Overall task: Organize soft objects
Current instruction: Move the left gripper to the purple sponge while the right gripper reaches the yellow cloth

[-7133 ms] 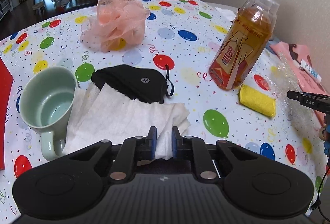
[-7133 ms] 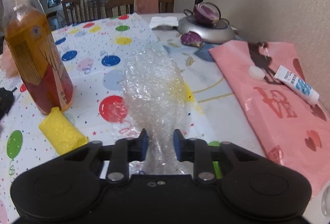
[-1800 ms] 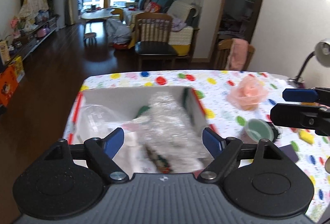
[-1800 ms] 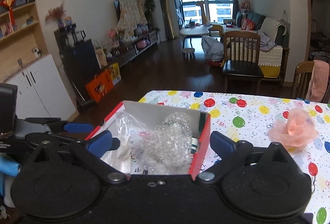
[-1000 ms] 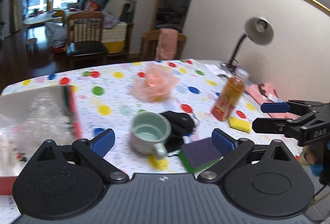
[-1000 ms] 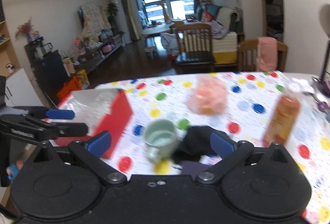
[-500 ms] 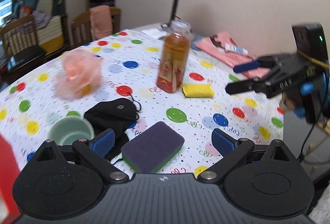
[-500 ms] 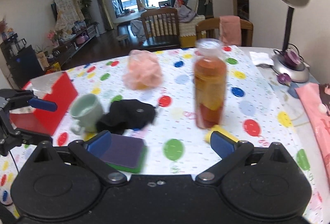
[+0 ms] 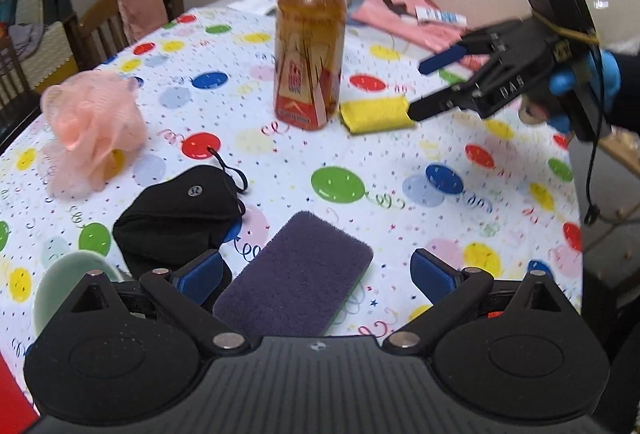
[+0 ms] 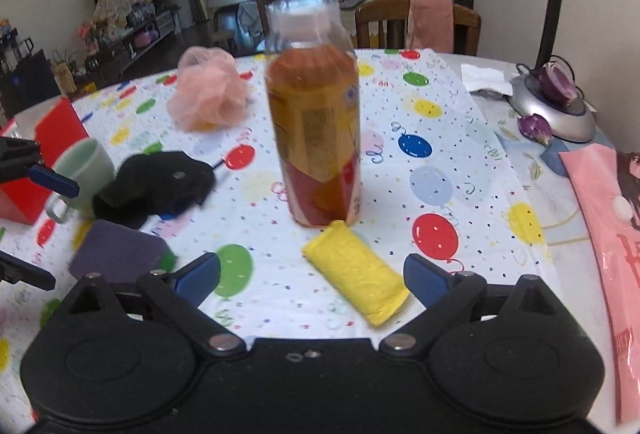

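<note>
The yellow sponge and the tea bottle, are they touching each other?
Cannot tell. In the right wrist view the yellow sponge ends right at the base of the tea bottle with no tablecloth visible between them, but neither view shows contact or a gap plainly.

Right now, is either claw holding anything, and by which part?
Nothing held. The left claw is open over the purple sponge; the right claw is open over the yellow sponge.

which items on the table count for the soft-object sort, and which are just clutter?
Job items: purple sponge, yellow rolled cloth, black pouch, pink mesh pouf, red box.

Clutter: drink bottle, green mug, lamp, pink bag, tube.
</note>
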Action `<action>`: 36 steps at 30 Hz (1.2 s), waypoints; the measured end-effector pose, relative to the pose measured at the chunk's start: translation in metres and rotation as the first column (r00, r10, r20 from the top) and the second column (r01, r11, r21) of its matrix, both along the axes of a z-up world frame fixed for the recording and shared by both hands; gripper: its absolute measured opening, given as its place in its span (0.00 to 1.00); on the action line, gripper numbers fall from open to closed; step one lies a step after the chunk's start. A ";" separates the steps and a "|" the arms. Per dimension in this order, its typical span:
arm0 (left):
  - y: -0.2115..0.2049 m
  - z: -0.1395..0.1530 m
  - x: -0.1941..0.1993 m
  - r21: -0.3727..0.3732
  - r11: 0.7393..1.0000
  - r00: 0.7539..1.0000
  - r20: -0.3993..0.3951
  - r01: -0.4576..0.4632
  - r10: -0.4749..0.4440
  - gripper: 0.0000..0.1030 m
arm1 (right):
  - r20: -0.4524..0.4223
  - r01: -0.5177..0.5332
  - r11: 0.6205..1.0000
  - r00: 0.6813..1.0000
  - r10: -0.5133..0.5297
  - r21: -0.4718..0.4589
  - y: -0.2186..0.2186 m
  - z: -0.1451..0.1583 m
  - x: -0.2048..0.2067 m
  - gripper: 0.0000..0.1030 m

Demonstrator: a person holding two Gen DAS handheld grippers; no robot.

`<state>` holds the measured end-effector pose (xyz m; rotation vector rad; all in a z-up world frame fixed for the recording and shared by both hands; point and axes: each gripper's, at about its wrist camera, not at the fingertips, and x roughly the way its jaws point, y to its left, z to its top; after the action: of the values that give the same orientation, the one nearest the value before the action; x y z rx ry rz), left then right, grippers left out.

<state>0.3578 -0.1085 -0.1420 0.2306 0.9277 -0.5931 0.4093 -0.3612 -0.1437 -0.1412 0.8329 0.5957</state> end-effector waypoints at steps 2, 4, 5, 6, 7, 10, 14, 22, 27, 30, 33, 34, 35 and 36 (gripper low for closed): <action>-0.005 -0.007 0.004 0.029 0.999 1.000 -0.003 0.022 -0.022 0.98 | -0.008 -0.019 1.000 1.000 0.019 -0.015 0.000 -0.007 0.009 0.93; -0.010 -0.011 0.008 0.054 0.997 0.998 -0.005 0.057 -0.056 0.98 | -0.013 -0.048 0.998 0.999 0.048 -0.033 0.001 -0.013 0.016 0.92; -0.013 -0.014 0.010 0.068 0.995 0.997 -0.004 0.072 -0.072 0.98 | -0.015 -0.064 0.997 0.998 0.063 -0.042 0.001 -0.016 0.019 0.89; -0.015 -0.016 0.012 0.080 0.993 0.996 -0.006 0.086 -0.086 0.98 | -0.019 -0.081 0.996 0.997 0.080 -0.048 0.001 -0.019 0.023 0.87; -0.017 -0.018 0.014 0.086 0.991 0.995 -0.013 0.101 -0.101 0.98 | -0.025 -0.096 0.994 0.995 0.095 -0.054 0.002 -0.022 0.026 0.85; -0.022 -0.025 0.023 0.108 0.985 0.991 -0.033 0.133 -0.130 0.98 | -0.031 -0.133 0.989 0.991 0.131 -0.063 0.002 -0.029 0.036 0.83; -0.029 -0.036 0.029 0.140 0.973 0.983 -0.068 0.181 -0.173 0.98 | -0.035 -0.174 0.982 0.985 0.172 -0.080 0.001 -0.035 0.045 0.79; -0.035 -0.055 0.033 0.180 0.963 0.977 -0.107 0.202 -0.185 0.98 | -0.060 -0.241 0.963 0.970 0.235 -0.119 0.003 -0.050 0.054 0.70; -0.038 -0.059 0.035 0.189 0.965 0.980 -0.103 0.185 -0.168 0.97 | -0.047 -0.252 0.958 0.968 0.248 -0.134 0.003 -0.055 0.052 0.65; -0.038 -0.060 0.035 0.193 0.966 0.983 -0.100 0.173 -0.156 0.97 | -0.032 -0.251 0.958 0.968 0.249 -0.139 0.003 -0.054 0.052 0.56; -0.039 -0.061 0.034 0.201 0.967 0.986 -0.091 0.157 -0.141 0.92 | -0.021 -0.248 0.957 0.969 0.248 -0.151 0.003 -0.053 0.051 0.48; -0.039 -0.062 0.034 0.210 0.967 0.988 -0.086 0.146 -0.131 0.90 | -0.021 -0.248 0.957 0.969 0.248 -0.153 0.003 -0.053 0.051 0.47; -0.040 -0.063 0.033 0.215 0.966 0.989 -0.085 0.140 -0.124 0.90 | -0.020 -0.246 0.957 0.969 0.246 -0.156 0.003 -0.053 0.050 0.47; -0.040 -0.063 0.032 0.220 0.966 0.989 -0.080 0.135 -0.120 0.89 | -0.017 -0.244 0.956 0.969 0.245 -0.161 0.003 -0.053 0.049 0.47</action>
<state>0.3901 -0.1488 -0.2052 0.4793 1.0506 -0.6173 0.4580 -0.3579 -0.1971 -0.3978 0.8671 0.7599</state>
